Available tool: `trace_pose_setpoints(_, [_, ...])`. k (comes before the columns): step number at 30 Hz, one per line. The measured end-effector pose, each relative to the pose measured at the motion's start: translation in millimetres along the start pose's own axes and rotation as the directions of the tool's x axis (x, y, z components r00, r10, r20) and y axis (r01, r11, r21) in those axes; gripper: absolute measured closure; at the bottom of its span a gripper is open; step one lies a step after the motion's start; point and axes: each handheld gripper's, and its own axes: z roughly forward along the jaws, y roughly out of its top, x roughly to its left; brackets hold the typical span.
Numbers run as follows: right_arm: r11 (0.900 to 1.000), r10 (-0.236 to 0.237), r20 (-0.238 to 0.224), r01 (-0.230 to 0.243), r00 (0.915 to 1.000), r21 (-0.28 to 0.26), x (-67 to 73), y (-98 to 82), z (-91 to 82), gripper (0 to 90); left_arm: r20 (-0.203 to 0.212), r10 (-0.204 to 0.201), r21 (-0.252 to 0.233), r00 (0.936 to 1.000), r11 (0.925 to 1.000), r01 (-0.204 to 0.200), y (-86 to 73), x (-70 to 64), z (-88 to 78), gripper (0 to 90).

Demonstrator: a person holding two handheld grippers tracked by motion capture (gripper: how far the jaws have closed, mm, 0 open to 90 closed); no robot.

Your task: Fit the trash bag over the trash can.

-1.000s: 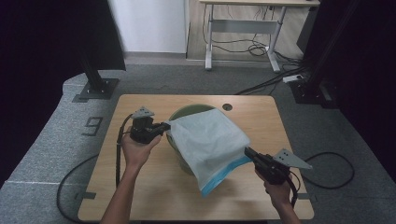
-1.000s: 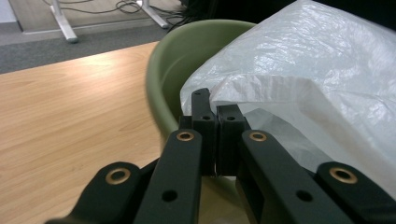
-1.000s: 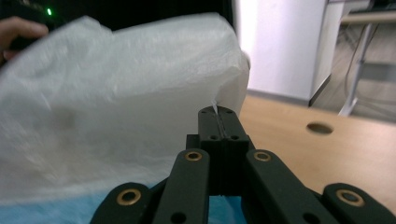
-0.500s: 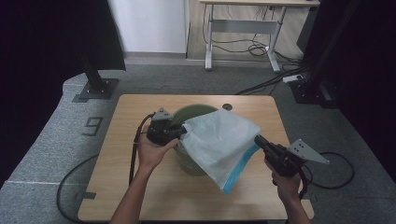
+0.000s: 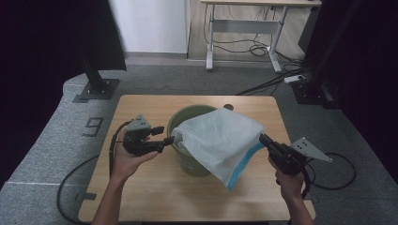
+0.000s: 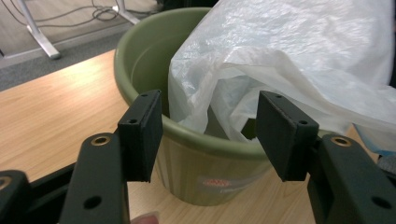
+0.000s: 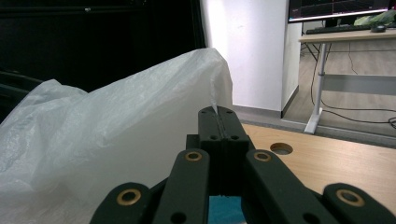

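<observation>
I have the bin (image 5: 190, 140) near the middle of the table (image 5: 141, 187), a green round one standing upright. The bag (image 5: 220, 140) is draped over its 3 o'clock half, thin white plastic with a blue strip along its lower edge, and it hangs down past the rim toward 5 o'clock. One fold of the bag drops inside the bin at the near rim, which my left gripper view shows well: bag (image 6: 289, 56) spilling over the rim of the bin (image 6: 140, 56).

My left gripper (image 5: 162, 136) sits at 9 o'clock of the bin, just beside the rim, pointing toward 3 o'clock. Its jaws have just been opening and now stand apart. In the left gripper view (image 6: 210, 135) the pads frame the bin's rim and the hanging fold, but neither pad presses on anything, so I read it as released.

My right gripper (image 5: 263, 139) is at 3 o'clock of the bin, at the bag's edge. In the right gripper view (image 7: 218, 112) the jaws are clamped tight together with a thin sliver of the bag (image 7: 116, 140) pinched between them, the sheet stretching away to the left.
</observation>
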Motion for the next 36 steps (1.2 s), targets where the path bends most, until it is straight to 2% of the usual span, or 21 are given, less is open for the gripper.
trace_pose_setpoints(1, [1.000, -0.001, 0.001, 0.001, 1.0000, 0.003, -0.2, -0.2, 0.6, 88.7, 0.011, -0.002, -0.026, 0.9999, 0.9997, 0.003, -0.7, -0.6, -7.6, 41.1])
trace_pose_setpoints(5, [1.000, 0.000, 0.001, 0.000, 1.0000, 0.011, 0.1, -1.4, 3.1, 88.7, 0.035, 0.003, -0.062, 0.9994, 0.9981, 0.000, 3.6, -5.1, -16.0, 41.0])
trace_pose_setpoints(7, [1.000, 0.003, -0.011, -0.003, 0.9999, 0.015, 3.0, -2.2, 5.9, 88.7, 0.046, 0.032, -0.076, 0.9985, 0.9967, -0.028, 11.0, -16.0, -16.6, 42.1])
trace_pose_setpoints(8, [1.000, 0.003, -0.011, -0.003, 0.9999, 0.015, 3.0, -2.2, 5.9, 88.7, 0.046, 0.032, -0.076, 0.9985, 0.9967, -0.028, 11.0, -16.0, -16.6, 42.2])
trace_pose_setpoints(9, [1.000, 0.003, -0.023, -0.003, 0.9997, 0.019, 6.2, -2.8, 7.7, 88.7, 0.065, 0.056, -0.072, 0.9964, 0.9961, -0.051, 15.9, -25.5, -11.8, 42.3])
trace_pose_setpoints(10, [1.000, 0.003, -0.023, -0.003, 0.9997, 0.019, 6.2, -2.8, 7.7, 88.7, 0.065, 0.056, -0.072, 0.9964, 0.9961, -0.051, 15.9, -25.5, -11.8, 42.2])
trace_pose_setpoints(11, [1.000, 0.003, -0.038, -0.003, 0.9993, 0.022, 9.8, -3.4, 9.8, 88.7, 0.080, 0.075, -0.066, 0.9940, 0.9954, -0.069, 20.2, -34.4, -4.5, 42.1])
trace_pose_setpoints(12, [1.000, 0.004, -0.046, -0.003, 0.9989, 0.024, 11.7, -3.7, 11.0, 88.7, 0.080, 0.075, -0.066, 0.9940, 0.9954, -0.069, 20.2, -34.4, -4.5, 41.9])
trace_pose_setpoints(13, [1.000, 0.002, -0.053, -0.001, 0.9986, 0.025, 13.6, -3.9, 12.2, 88.7, 0.100, 0.088, -0.057, 0.9911, 0.9949, -0.083, 24.0, -41.4, 4.6, 41.5])
trace_pose_setpoints(14, [1.000, 0.002, -0.060, 0.000, 0.9982, 0.027, 15.6, -4.2, 13.3, 88.7, 0.100, 0.088, -0.057, 0.9911, 0.9949, -0.083, 24.0, -41.4, 4.6, 41.0])
trace_pose_setpoints(19, [0.999, -0.005, -0.092, 0.008, 0.9958, 0.038, 25.3, -5.9, 19.0, 88.7, 0.151, 0.098, -0.016, 0.9837, 0.9952, -0.096, 30.7, -54.0, 31.8, 39.1])
trace_pose_setpoints(20, [0.999, -0.005, -0.099, 0.009, 0.9951, 0.040, 26.9, -6.2, 19.9, 88.7, 0.151, 0.098, -0.016, 0.9837, 0.9952, -0.096, 30.7, -54.0, 31.8, 39.0])
trace_pose_setpoints(23, [0.999, -0.006, -0.116, 0.011, 0.9932, 0.043, 31.5, -6.8, 22.9, 88.7, 0.181, 0.101, 0.001, 0.9783, 0.9947, -0.103, 31.5, -61.3, 45.0, 38.7])
trace_pose_setpoints(27, [0.999, -0.008, -0.138, 0.015, 0.9904, 0.047, 37.6, -6.8, 26.0, 88.7, 0.198, 0.098, 0.012, 0.9754, 0.9947, -0.102, 32.0, -66.3, 56.0, 39.6])
trace_pose_setpoints(31, [0.999, -0.014, -0.156, 0.021, 0.9877, 0.045, 43.0, -6.7, 27.8, 88.7, 0.192, 0.085, 0.010, 0.9776, 0.9960, -0.088, 33.1, -68.9, 65.2, 45.3])
trace_pose_setpoints(36, [0.999, -0.020, -0.169, 0.027, 0.9855, 0.042, 45.8, -6.1, 27.6, 88.7, 0.193, 0.073, 0.025, 0.9785, 0.9966, -0.079, 32.6, -69.5, 70.8, 60.0])
